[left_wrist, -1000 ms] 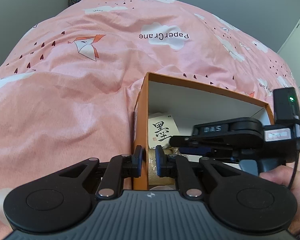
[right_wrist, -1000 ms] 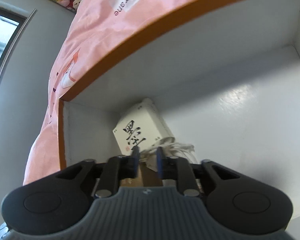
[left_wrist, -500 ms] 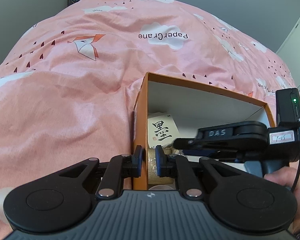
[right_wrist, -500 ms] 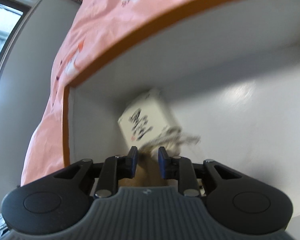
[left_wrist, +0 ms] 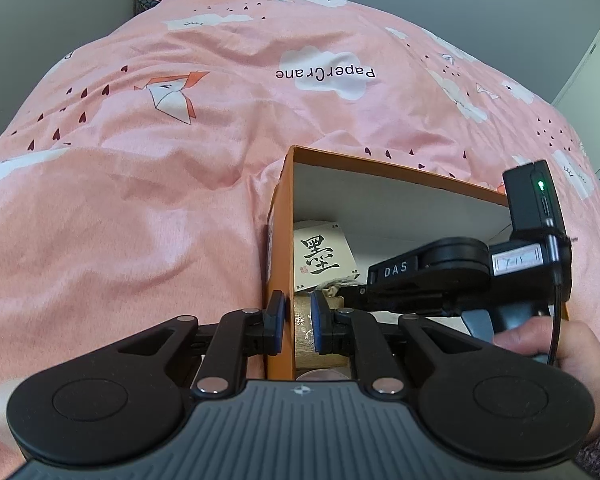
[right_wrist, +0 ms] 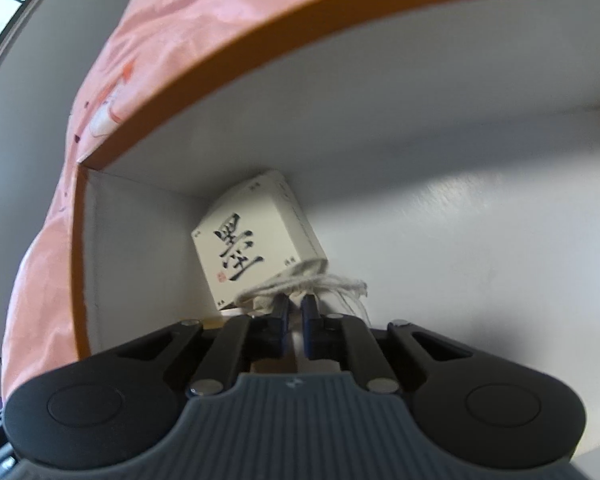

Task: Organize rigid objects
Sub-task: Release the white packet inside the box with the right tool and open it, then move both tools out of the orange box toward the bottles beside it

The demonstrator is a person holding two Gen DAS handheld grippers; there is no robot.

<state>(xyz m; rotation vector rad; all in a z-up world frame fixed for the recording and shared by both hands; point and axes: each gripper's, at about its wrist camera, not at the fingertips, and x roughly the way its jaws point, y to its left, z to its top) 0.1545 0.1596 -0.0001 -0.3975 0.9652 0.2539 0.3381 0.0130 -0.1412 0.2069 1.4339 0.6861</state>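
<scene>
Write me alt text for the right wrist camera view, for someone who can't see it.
The right gripper reaches into an orange box with white inner walls, its fingers close together around a pale cloth pouch with frayed strings. Just behind it, a cream carton with black calligraphy sits tilted in the box's corner. A pink bedspread lies beyond the rim.

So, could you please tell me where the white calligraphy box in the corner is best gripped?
Probably across the white calligraphy box by its two side faces, coming from above through the orange box's open top: it leans in the corner, and twine crowds its lower front edge.
</scene>
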